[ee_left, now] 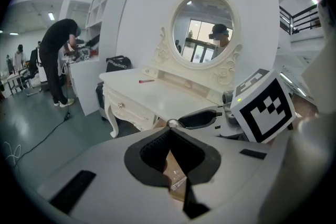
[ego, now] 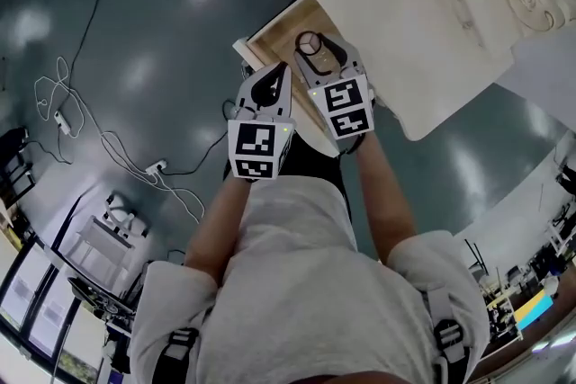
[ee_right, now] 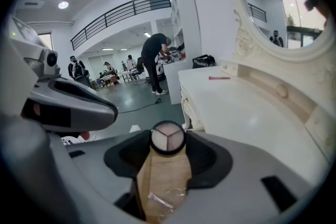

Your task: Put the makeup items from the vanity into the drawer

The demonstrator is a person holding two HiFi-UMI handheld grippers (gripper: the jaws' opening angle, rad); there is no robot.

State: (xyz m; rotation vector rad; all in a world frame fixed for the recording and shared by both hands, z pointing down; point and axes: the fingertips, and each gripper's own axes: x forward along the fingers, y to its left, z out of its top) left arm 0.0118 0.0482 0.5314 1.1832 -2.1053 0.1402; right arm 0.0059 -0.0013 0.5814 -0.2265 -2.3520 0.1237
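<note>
– White vanity along the top, wooden drawer open under it. Grippers?
– My right gripper is clamped on a round compact, pinched at the jaw tips, above the drawer. Left gripper is clenched with nothing in it, just beside the right.
– Anything else?
– Small wrapped item on the drawer floor. Pink stick on the vanity top, well apart, near the mirror.

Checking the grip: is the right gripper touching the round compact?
Touching. The right gripper view shows the round compact pinched between the right gripper's jaws, one pad on each side of its rim.
</note>
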